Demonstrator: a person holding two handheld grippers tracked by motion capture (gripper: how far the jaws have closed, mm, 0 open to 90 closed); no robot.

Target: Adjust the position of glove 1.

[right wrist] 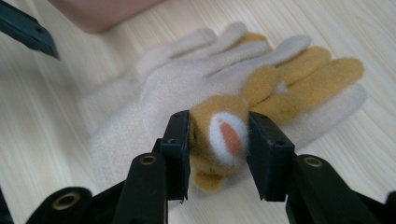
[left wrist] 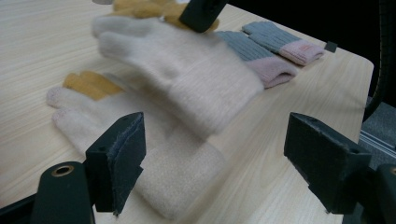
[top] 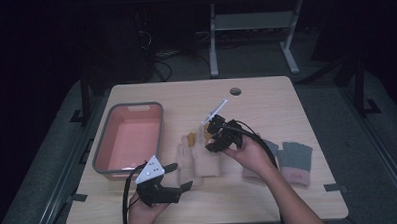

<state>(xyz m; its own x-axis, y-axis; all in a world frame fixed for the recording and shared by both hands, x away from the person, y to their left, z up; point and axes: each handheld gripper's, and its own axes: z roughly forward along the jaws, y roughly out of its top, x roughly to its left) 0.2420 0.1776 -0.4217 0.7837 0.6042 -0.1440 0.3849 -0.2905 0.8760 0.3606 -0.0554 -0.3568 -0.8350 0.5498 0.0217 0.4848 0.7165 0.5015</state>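
Two jaws of the right gripper [right wrist: 218,144] pinch a cream-and-mustard fleece glove [right wrist: 219,135]; the left gripper [left wrist: 215,154] gapes wide, holding nothing, beside a salmon-pink plastic tub [top: 103,145].

Dim lab: bare wooden table [top: 266,97], cables [top: 159,56], metal-framed desk [top: 253,20].

The high view looks forward and down over the whole worktop [top: 266,97]. Both gripper views sit low and close, facing the cream gloves [left wrist: 187,74] from opposite sides.
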